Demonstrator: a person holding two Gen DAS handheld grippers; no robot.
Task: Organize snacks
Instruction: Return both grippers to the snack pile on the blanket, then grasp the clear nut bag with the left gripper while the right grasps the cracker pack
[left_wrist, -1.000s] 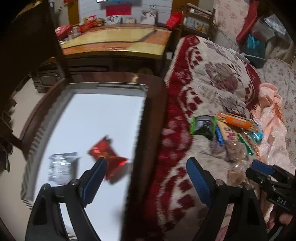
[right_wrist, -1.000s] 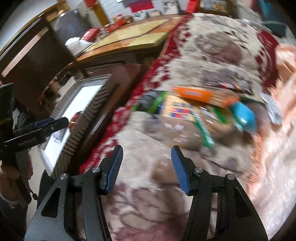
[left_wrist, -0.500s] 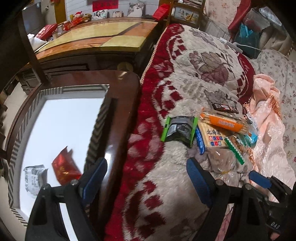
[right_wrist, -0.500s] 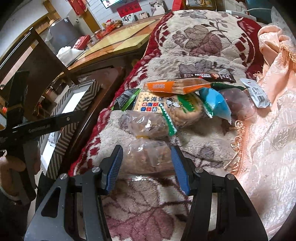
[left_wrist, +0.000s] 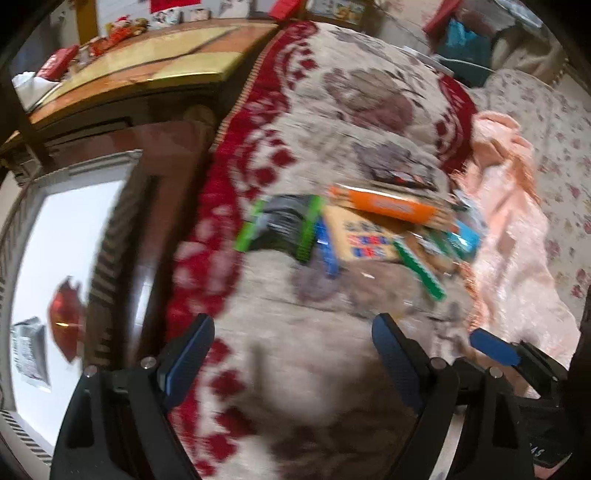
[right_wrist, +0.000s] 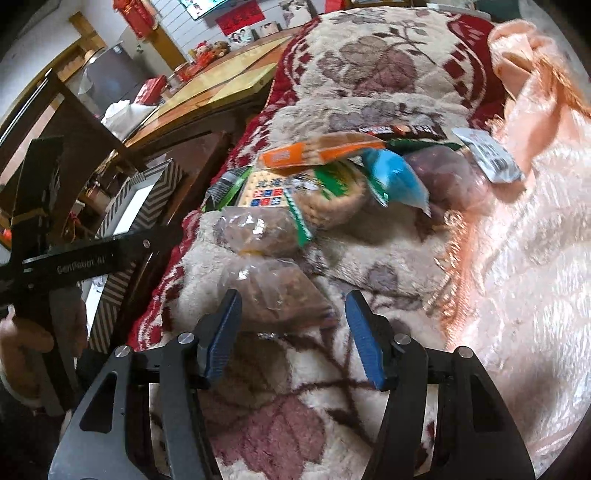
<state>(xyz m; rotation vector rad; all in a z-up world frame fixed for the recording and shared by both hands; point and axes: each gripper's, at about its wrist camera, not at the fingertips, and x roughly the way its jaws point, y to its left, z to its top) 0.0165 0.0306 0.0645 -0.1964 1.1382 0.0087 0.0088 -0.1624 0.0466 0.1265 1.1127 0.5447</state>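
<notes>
Change: the left gripper (left_wrist: 293, 354) has swung off the white tray (left_wrist: 44, 236) to above the blanket (left_wrist: 332, 92); the red packet (left_wrist: 66, 319) stays in the tray.
Meaning: probably another pickup is next.
Right gripper (right_wrist: 291, 332): jaws opening, straddling the clear nut bag (right_wrist: 280, 295).
Left fingers: spread, empty.
Bag axis: pointing away, toward the snack pile (right_wrist: 332, 177) mid-blanket.

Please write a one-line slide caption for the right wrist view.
Right gripper, jaws opening, around a clear plastic bag of brown snacks on a floral cream blanket.
</notes>
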